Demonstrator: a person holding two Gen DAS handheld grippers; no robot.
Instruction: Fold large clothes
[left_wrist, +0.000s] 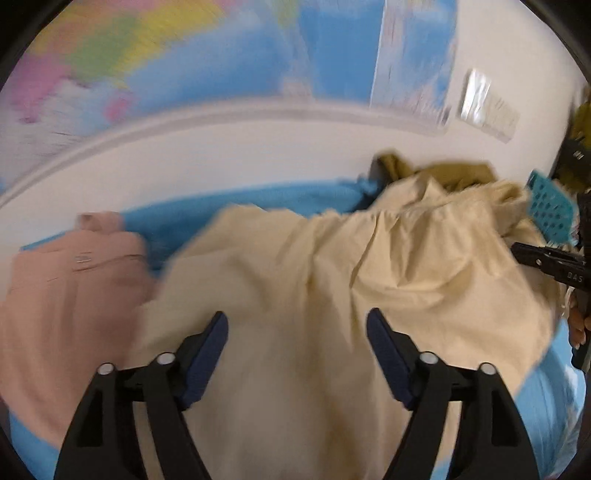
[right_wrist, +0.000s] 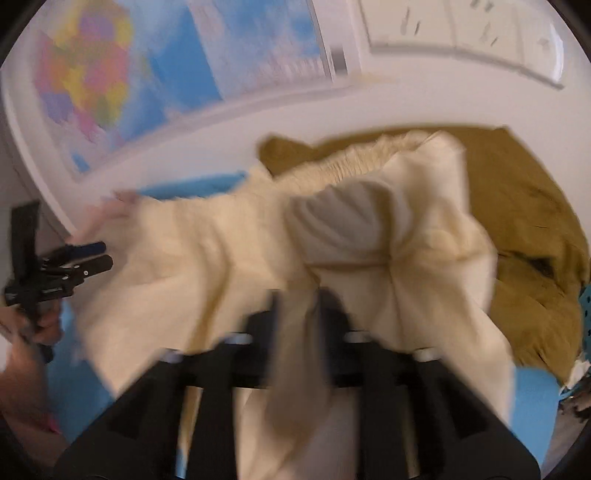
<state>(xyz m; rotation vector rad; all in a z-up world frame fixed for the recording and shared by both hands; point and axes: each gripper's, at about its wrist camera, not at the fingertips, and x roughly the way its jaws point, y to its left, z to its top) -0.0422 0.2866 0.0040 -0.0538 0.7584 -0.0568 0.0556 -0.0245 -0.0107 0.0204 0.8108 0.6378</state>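
Observation:
A large cream garment (left_wrist: 314, 280) lies crumpled on a blue-covered surface (left_wrist: 258, 199); it also shows in the right wrist view (right_wrist: 229, 251). My left gripper (left_wrist: 297, 332) is open just above the cream cloth, holding nothing. My right gripper (right_wrist: 301, 299) is shut on a bunched fold of the cream garment, which hangs down between the fingers. The right gripper also shows at the right edge of the left wrist view (left_wrist: 546, 258). The left gripper shows at the left of the right wrist view (right_wrist: 74, 262). Both views are blurred.
A pink garment (left_wrist: 62, 302) lies left of the cream one. An olive-brown garment (right_wrist: 524, 206) is piled behind and to the right. A teal perforated basket (left_wrist: 550, 206) stands at the right. A white wall with a coloured map (left_wrist: 166, 55) is behind.

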